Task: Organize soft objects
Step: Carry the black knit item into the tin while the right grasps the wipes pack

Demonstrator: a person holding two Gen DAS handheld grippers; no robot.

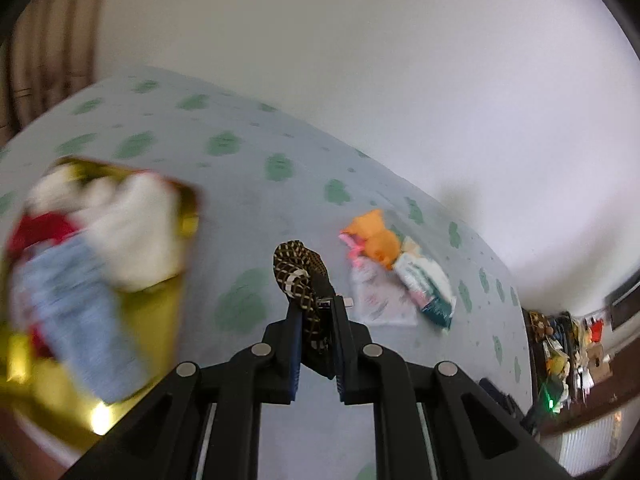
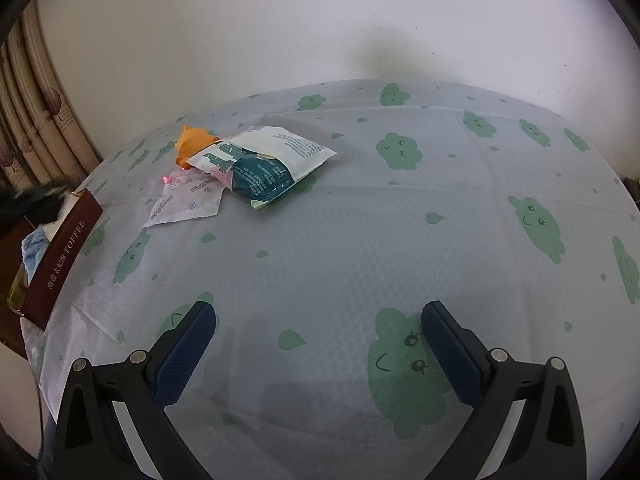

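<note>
My left gripper (image 1: 317, 312) is shut on a dark brown cloth with a tan lattice pattern (image 1: 298, 270), held up above the table. To its left lies a gold-lined box (image 1: 160, 312), blurred, holding white, red and light blue soft items (image 1: 132, 232). Further right on the table lie an orange soft toy (image 1: 374, 238), a teal and white packet (image 1: 424, 284) and a flat white packet (image 1: 376, 300). My right gripper (image 2: 318, 326) hangs open over bare tablecloth with nothing between its fingers. The right wrist view shows the orange toy (image 2: 194, 142), the teal packet (image 2: 264, 164), the white packet (image 2: 186, 204) and the box's maroon side (image 2: 60, 256).
A pale tablecloth with green cloud faces (image 2: 400, 208) covers the table, which meets a white wall behind. Curtains (image 2: 32, 120) hang at the far left. A cluttered shelf (image 1: 568, 356) shows at the right edge of the left wrist view.
</note>
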